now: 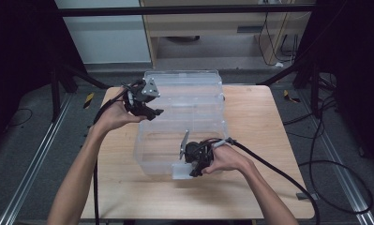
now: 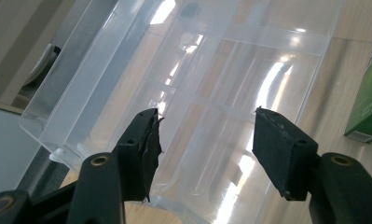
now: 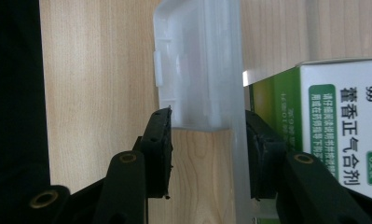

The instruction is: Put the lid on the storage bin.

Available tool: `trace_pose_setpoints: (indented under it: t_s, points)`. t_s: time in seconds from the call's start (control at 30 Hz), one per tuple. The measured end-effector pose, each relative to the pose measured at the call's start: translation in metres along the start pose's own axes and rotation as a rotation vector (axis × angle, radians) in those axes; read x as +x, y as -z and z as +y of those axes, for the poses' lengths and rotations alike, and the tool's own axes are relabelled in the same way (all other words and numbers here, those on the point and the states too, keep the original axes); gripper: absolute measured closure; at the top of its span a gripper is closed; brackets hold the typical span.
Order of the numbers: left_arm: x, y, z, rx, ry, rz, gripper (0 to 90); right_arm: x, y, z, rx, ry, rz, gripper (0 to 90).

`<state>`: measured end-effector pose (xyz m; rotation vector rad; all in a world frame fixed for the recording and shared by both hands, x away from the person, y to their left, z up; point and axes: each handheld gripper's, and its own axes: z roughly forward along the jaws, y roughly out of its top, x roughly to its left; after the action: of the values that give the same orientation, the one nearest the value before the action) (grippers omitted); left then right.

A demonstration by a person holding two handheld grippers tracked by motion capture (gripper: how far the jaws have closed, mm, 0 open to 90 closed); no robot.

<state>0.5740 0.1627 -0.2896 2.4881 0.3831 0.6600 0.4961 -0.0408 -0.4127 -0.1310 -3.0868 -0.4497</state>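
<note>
Your right gripper [image 1: 192, 165] is sitting at the near front edge of the clear plastic box [image 1: 182, 140], where the white latch tab [image 1: 181, 170] sticks out over the table [image 1: 269, 140]. In the right gripper view the jaws are standing part-way open on either side of the box's front wall [image 3: 237, 186], one outside and one inside beside the green carton [image 3: 333, 135]; whether the pads are actually pressing on the wall, you cannot tell from here. Your left gripper [image 1: 149, 111] is hovering at the far-left side, where the opened lid [image 1: 184, 86] is lying back; its jaws are standing wide with nothing between them, looking down onto the lid panel [image 2: 211, 93]. The box is running lengthwise away from you (lid hinge across the middle). So the lid is lying just ahead of your left gripper, making that the nearer one for swinging it, while the right is steadying the front.
</note>
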Motion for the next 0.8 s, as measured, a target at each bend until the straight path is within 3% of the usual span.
trace_pose_setpoints:
  t_s: [0.1,0.23,0.47,0.63,0.8]
  points:
    - [0.001,-0.002,0.003,0.028,-0.044,-0.016,41.0,0.000,0.000,0.000,0.001,0.001,0.000,58.4]
    - [-0.001,-0.008,0.008,0.077,-0.106,-0.003,41.1,0.000,0.000,0.000,0.000,0.003,-0.003,58.4]
    - [0.005,-0.014,0.015,0.102,-0.145,0.031,41.4,0.002,0.000,0.000,-0.003,0.007,-0.011,58.5]
    - [0.012,-0.018,0.022,0.145,-0.184,0.048,42.4,0.001,0.000,0.000,-0.003,0.007,-0.010,58.5]
    - [0.014,-0.021,0.026,0.164,-0.218,0.044,44.1,0.001,0.000,0.000,0.000,0.010,-0.009,58.5]
